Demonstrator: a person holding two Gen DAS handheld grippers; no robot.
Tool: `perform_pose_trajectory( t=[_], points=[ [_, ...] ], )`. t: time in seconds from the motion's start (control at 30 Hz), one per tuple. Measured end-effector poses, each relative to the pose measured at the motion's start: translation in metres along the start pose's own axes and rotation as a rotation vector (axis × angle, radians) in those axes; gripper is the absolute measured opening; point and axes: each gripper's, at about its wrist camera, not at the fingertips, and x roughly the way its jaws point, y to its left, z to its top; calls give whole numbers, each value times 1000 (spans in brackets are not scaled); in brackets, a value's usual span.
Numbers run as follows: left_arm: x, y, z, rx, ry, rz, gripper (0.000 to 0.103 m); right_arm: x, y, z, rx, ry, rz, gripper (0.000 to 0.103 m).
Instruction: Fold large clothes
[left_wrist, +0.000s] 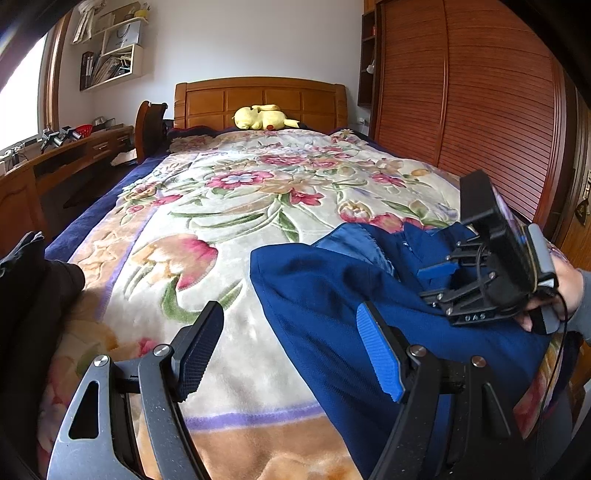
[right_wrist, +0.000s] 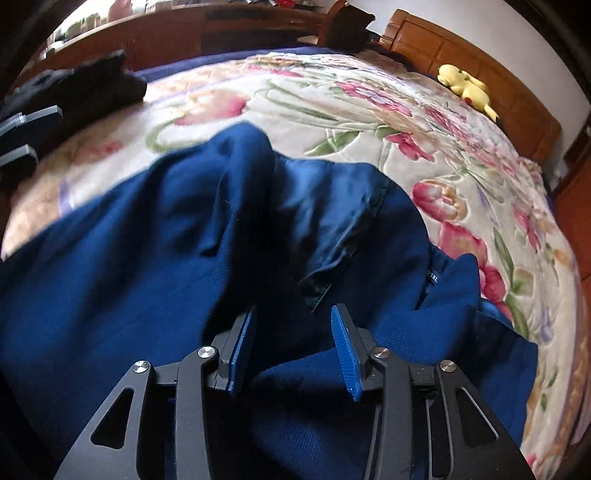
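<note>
Both claws stand apart, gripping nothing: left claw (left_wrist: 290, 354) beside the rumpled navy-blue garment (left_wrist: 332, 295) on the floral bed blanket (left_wrist: 221, 206), right claw (right_wrist: 291, 350) over it. Bunched cloth risks crooked folds.

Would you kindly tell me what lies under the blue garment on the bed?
The blue garment lies on the floral blanket, which shows all around it. The blanket's pattern directly beneath is covered, and whether anything else sits under the cloth cannot be seen.
</note>
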Motion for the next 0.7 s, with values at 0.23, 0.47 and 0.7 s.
perform_pose_trajectory(
  t=[0.23, 0.47, 0.7],
  points=[
    [-2, 0, -2, -3, -3, -4, 75, 8, -8, 10, 61, 43, 29, 54],
    [-2, -1, -2, 3, -2, -5, 75, 6, -6, 10, 39, 69, 70, 53],
    [-2, 0, -2, 1, -3, -6, 75, 4, -12, 16, -14, 82, 140, 3]
  ],
)
